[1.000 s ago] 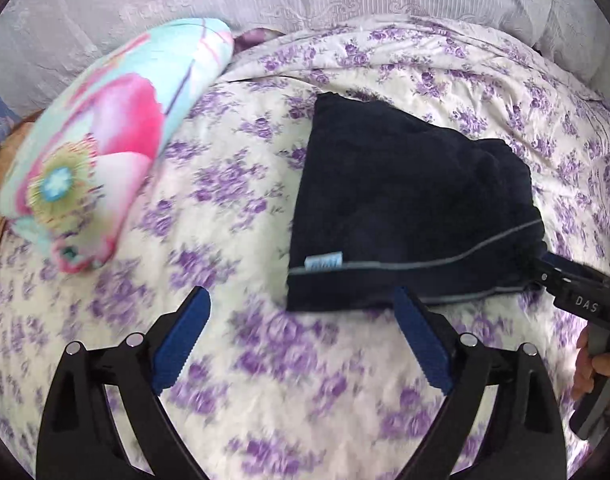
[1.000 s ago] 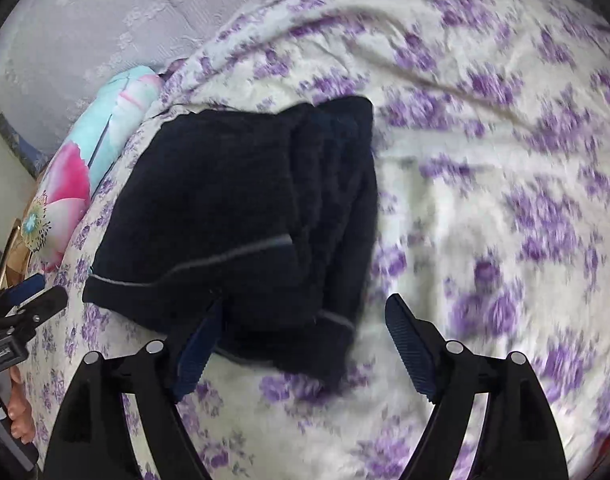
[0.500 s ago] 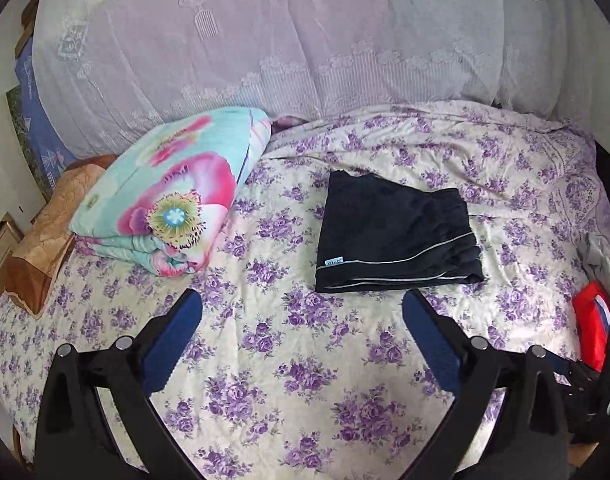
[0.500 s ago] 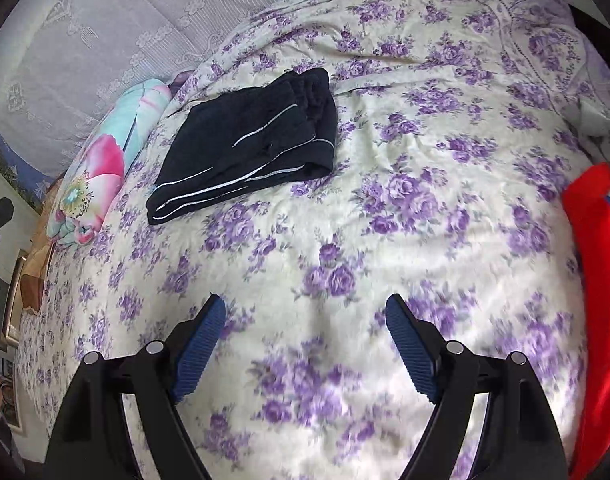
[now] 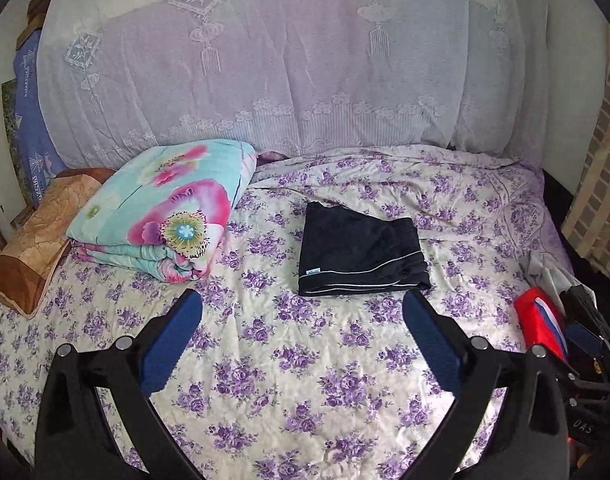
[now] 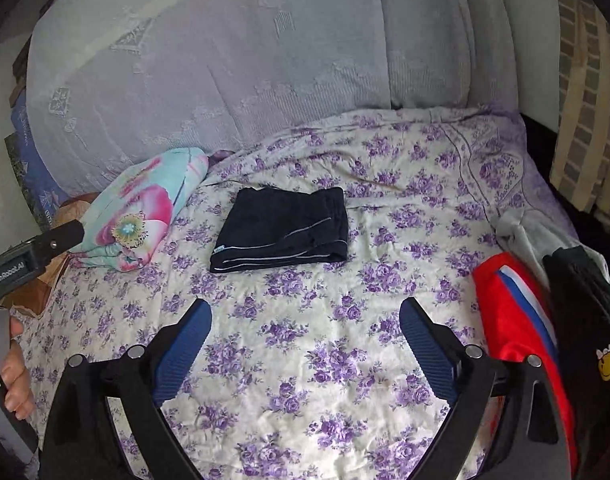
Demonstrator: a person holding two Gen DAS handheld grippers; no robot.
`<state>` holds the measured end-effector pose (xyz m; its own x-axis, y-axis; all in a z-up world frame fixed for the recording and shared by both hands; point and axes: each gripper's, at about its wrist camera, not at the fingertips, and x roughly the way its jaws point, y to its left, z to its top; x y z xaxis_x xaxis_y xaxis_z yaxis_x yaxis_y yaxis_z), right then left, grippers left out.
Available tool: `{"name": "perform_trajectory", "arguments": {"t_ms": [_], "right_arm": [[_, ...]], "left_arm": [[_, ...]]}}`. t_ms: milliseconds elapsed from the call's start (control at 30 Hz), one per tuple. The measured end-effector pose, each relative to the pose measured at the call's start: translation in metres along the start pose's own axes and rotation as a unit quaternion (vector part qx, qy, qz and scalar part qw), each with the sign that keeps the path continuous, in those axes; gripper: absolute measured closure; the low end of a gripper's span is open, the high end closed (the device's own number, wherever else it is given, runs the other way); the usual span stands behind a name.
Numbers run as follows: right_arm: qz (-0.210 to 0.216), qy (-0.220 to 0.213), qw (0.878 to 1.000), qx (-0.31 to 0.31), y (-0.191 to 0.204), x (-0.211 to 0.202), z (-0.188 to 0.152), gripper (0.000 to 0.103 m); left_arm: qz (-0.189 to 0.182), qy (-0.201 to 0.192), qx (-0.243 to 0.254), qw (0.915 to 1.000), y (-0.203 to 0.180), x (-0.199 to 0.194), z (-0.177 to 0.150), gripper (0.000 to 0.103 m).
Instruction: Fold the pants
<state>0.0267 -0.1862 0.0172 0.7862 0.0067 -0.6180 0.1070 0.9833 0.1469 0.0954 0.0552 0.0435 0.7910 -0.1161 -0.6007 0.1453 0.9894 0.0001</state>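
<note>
Already, from the left wrist, the pants (image 5: 361, 255) lie folded flat mid-bed, well beyond the left gripper (image 5: 303, 332), whose jaws gape empty. From the right wrist, the right gripper (image 6: 305, 334) is opening on nothing; folding looks finished, so next probably comes the red garment (image 6: 517, 320).

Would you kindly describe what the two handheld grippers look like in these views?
Both the left gripper and the right gripper have matte black forked frames with silver bolt heads and two fingers faced with ribbed blue pads. The left one's black body carries white lettering in the right wrist view. No sleeves or cables show.
</note>
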Motion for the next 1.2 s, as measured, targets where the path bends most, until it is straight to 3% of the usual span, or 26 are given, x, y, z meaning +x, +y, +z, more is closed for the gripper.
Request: {"name": "perform_trajectory", "arguments": {"t_ms": [267,533,700,800,933,1200], "right_arm": [[0.0,-0.046,0.998,-0.05,0.021,-0.038,0.018,0.004],[0.053,-0.059,0.995,-0.066,-0.013,-0.034,0.043,0.004],[0.045,-0.064,0.995,-0.059,-0.029,-0.028,0.053,0.004],[0.016,-0.054,0.998,-0.041,-0.032,-0.023,0.061,0.004],[0.017,-0.028,0.999,-0.004,-0.036,-0.015,0.061,0.004],[0.007,-0.011,1.0,-0.012,-0.023,-0.009,0.049,0.004]], "left_arm": [[0.035,-0.014,-0.019,0.9991,-0.001,-0.031,0.001,0.005],[0.053,-0.001,-0.03,0.9982,-0.047,-0.039,0.009,0.005],[0.048,0.009,-0.021,0.9986,-0.071,-0.038,0.014,0.005],[0.054,0.011,-0.003,0.9985,-0.081,-0.037,0.016,0.005],[0.054,0.018,-0.005,0.9984,-0.08,-0.033,0.021,0.005],[0.054,0.018,0.009,0.9983,-0.072,-0.029,0.026,0.005]]}}
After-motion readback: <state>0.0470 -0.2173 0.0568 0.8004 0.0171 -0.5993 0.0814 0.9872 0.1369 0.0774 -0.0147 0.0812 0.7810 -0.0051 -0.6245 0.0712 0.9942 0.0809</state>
